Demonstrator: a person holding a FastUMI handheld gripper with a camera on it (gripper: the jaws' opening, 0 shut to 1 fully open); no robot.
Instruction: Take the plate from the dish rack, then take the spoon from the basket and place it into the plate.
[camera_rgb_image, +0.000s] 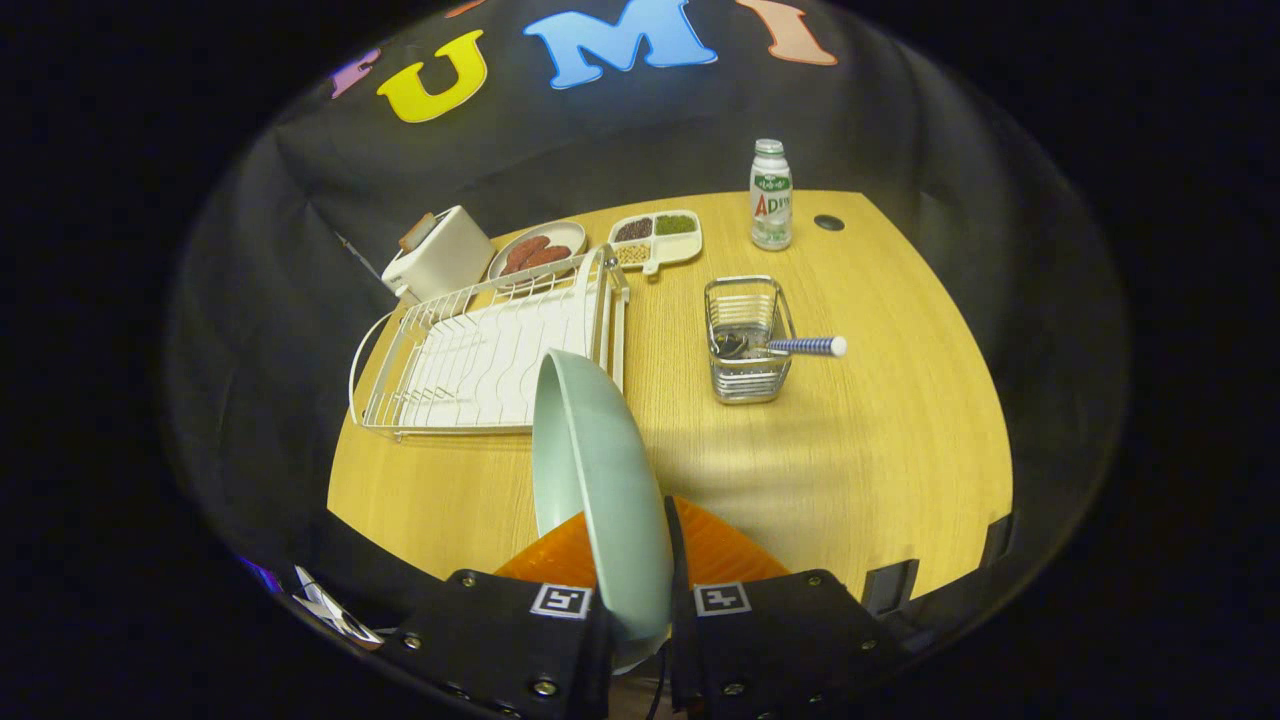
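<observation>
Right now your gripper (632, 590) is clamped on the pale green plate (597, 480) — held on edge between both fingers, clear of the white dish rack (480, 355) beyond. Off to the side, the spoon (795, 346) lies in the wire basket (745, 340) — handle poking out over its rim.

Pale green round ceramic plate (600, 500); white wire dish rack (490, 350); silver wire basket (745, 345); spoon with blue-and-white striped handle (808, 346); light wood-grain table (880, 440).
</observation>
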